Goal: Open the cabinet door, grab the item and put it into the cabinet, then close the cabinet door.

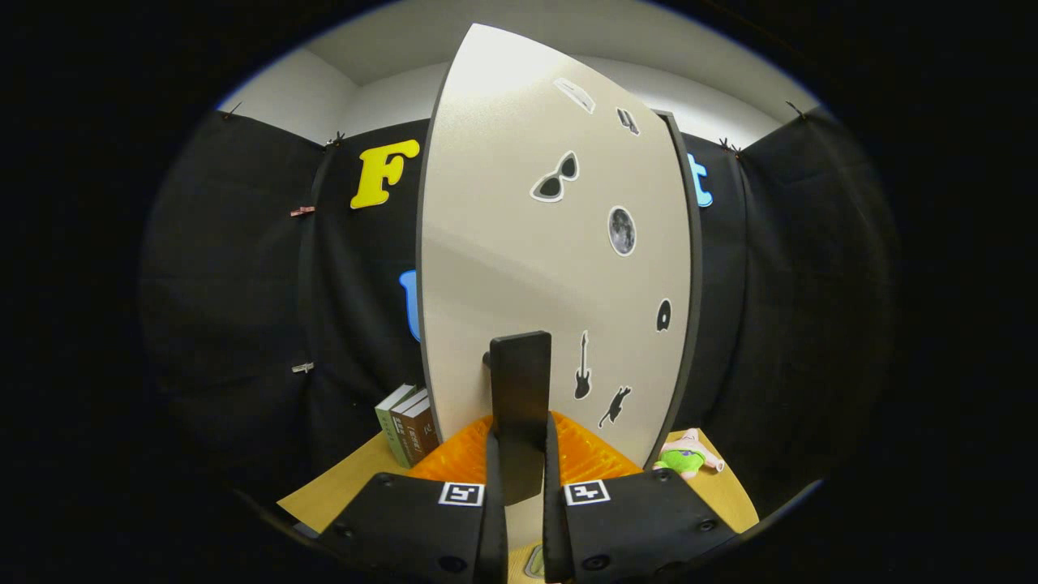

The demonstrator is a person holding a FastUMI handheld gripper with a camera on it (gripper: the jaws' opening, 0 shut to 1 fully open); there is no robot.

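Note:
A pale cabinet door (519,243) with several small stickers stands close in front of me, its dark edge turned slightly toward me. A tall dark handle (520,389) juts from its lower part. My gripper (519,454) is shut on that handle, with one finger pressing on each side. A small plush toy (685,456), pink with a green part, lies on the wooden table (340,487) beyond the door's right edge.
Three books (408,426) stand upright on the table just left of the door. Black cloth walls close in the booth on the left, right and behind the cabinet.

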